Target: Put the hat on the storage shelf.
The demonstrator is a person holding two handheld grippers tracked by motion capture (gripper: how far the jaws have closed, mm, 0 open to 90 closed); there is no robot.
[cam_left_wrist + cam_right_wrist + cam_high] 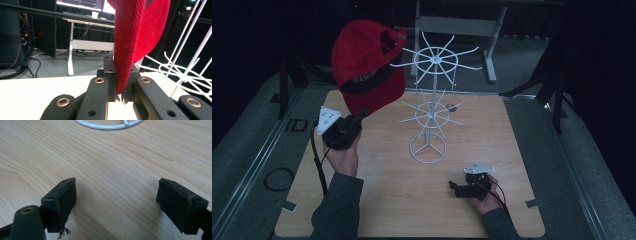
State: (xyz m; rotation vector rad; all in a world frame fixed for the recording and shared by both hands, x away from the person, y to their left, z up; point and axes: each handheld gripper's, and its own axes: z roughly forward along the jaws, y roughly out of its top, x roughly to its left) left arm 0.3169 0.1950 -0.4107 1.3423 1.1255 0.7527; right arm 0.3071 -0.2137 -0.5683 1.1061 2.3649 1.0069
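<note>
Left hand-held gripper point(360, 116) pinches the red cap point(364, 62) by its brim edge; the cap hangs above it, beside the white wire rack point(430, 107). Likely light, soft crown, stiffer brim: the brim grips best. Right hand-held gripper point(116, 195) spread, low over the desk point(377, 200).

The wire rack point(432, 107) stood upright at the middle of the table point(377, 200), its ring base on the tabletop. The cap point(364, 62) hung in the air to the rack's left, above the table's far left part, its edge touching the top spokes. The left gripper point(359, 117) sat just below the cap, pinching its brim. The right gripper point(454, 187) lay near the front edge, before the rack and slightly right of it
</note>
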